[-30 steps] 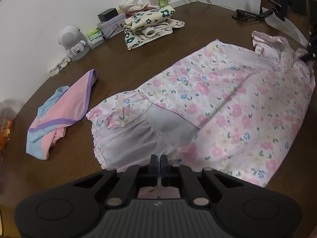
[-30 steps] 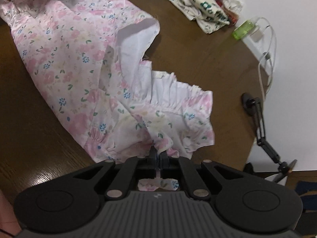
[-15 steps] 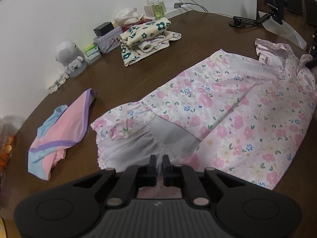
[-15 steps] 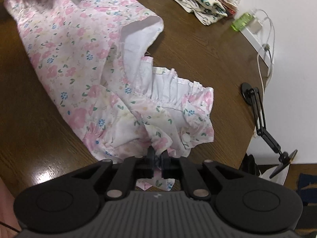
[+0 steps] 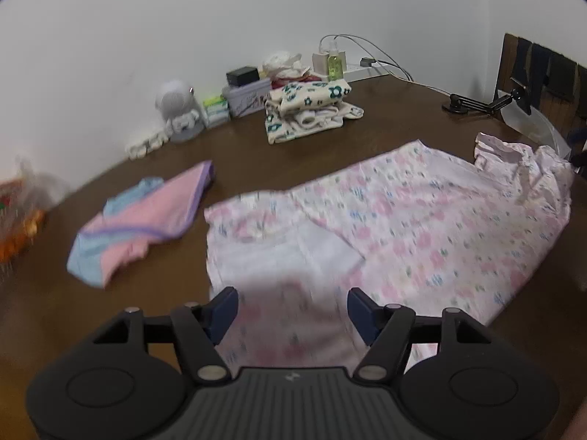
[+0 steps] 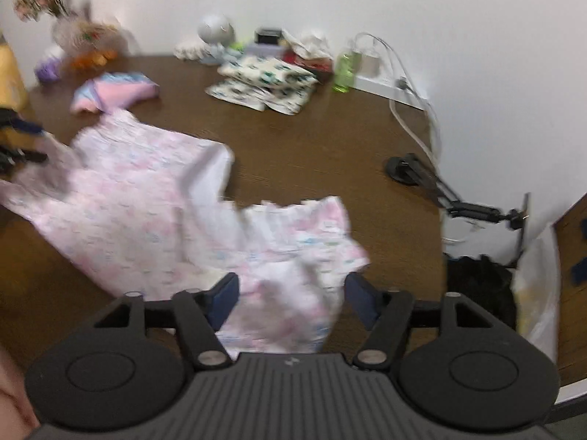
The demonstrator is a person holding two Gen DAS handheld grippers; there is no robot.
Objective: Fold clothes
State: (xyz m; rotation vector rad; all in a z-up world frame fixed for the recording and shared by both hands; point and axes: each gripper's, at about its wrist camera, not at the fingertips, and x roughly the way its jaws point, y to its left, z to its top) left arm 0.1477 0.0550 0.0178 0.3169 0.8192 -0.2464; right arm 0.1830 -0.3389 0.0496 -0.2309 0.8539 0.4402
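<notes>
One pink floral garment (image 5: 422, 220) lies spread, rumpled, across the brown table (image 5: 385, 128).

Your left wrist view looks low across the table (image 5: 385, 128) toward the wall. Your right wrist view faces likewise from the floral garment's (image 6: 139, 198) other end; both share it.

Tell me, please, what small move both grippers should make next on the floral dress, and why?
Probably lower and close on the near hem. The left gripper and right gripper both have jaws wide open, and the floral dress lies spread but rumpled on the table, not yet folded.
</notes>
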